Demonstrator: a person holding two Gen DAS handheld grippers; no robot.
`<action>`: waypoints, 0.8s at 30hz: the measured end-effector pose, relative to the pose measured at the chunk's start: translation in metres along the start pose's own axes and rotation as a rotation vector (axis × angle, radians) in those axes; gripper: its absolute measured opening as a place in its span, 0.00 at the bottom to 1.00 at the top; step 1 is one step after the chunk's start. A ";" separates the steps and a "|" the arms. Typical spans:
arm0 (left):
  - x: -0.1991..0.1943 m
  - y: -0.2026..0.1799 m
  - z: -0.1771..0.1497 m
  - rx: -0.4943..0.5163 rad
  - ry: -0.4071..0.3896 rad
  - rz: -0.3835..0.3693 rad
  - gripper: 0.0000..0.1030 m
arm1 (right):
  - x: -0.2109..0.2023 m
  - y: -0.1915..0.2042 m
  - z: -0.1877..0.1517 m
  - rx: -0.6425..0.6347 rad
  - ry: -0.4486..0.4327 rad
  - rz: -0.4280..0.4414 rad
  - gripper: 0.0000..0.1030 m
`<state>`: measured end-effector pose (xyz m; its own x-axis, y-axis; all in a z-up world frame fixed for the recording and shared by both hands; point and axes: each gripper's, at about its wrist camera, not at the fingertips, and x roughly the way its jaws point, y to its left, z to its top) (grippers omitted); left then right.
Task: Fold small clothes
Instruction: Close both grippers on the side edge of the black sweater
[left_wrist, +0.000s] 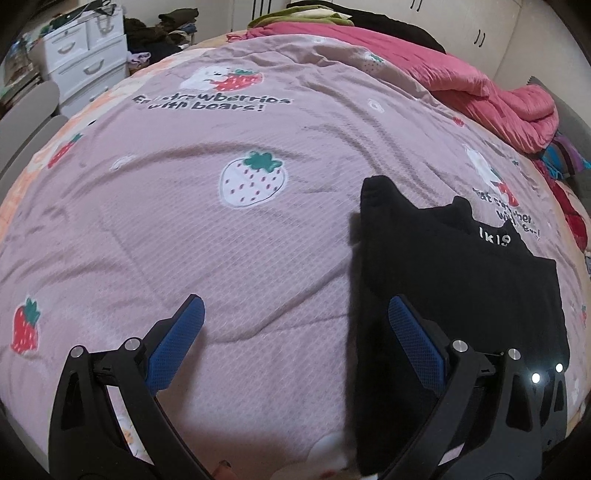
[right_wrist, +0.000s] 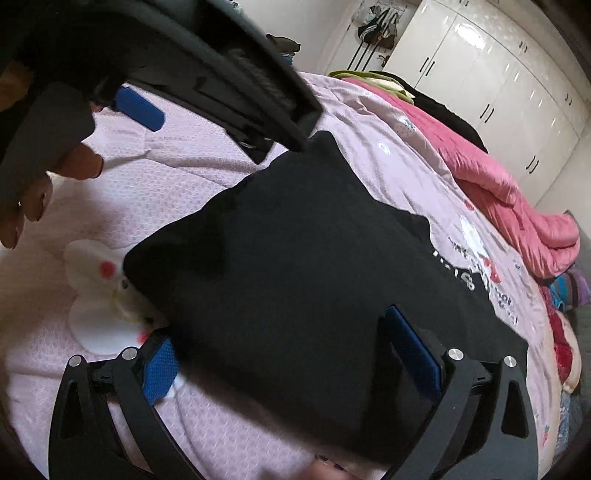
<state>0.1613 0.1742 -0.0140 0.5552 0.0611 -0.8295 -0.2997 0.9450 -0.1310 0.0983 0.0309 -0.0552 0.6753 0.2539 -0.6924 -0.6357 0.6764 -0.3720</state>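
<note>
The bed is covered by a pale pink quilted bedspread (left_wrist: 229, 240) printed with strawberries, white bears and dark lettering. A rumpled deep-pink padded quilt (left_wrist: 491, 92) is heaped along the bed's far right edge, with green and black fabric piled behind it. White glossy wardrobe doors (right_wrist: 491, 85) run along the wall beyond that edge, and a white drawer unit (left_wrist: 86, 61) stands past the bed's far left corner, with dark clothes stacked beside it.

The black folded garment with small white lettering (right_wrist: 303, 258) lies flat on the bedspread toward the bed's near right part, its lettered edge turned to the right edge of the bed.

Left gripper (left_wrist: 295, 339): its blue-padded fingers (left_wrist: 177, 343) stand wide apart, gripping nothing. The left finger is over bare bedspread; the right finger overlaps the garment's left border in the left wrist view. Contact cannot be confirmed.

Right gripper (right_wrist: 291, 354): fingers also wide apart, spanning the garment's near portion. Its left blue pad (right_wrist: 160, 369) sits at the garment's near left corner, over a white bear print; the right finger is over black cloth. Whether either touches cannot be told.

In the right wrist view the left gripper's black frame crosses the upper left and hides the garment's far left corner.
</note>
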 end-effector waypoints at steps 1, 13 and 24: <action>0.001 -0.003 0.002 0.004 0.001 -0.004 0.91 | 0.001 -0.001 0.001 -0.003 -0.006 -0.015 0.96; 0.017 -0.033 0.022 0.035 0.035 -0.057 0.91 | -0.027 -0.032 -0.005 0.052 -0.155 -0.051 0.49; 0.017 -0.085 0.032 0.056 0.076 -0.181 0.91 | -0.069 -0.055 -0.019 0.122 -0.278 -0.086 0.10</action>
<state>0.2207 0.1054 0.0001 0.5349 -0.1336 -0.8343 -0.1558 0.9549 -0.2529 0.0793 -0.0370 0.0011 0.8115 0.3604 -0.4599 -0.5338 0.7774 -0.3327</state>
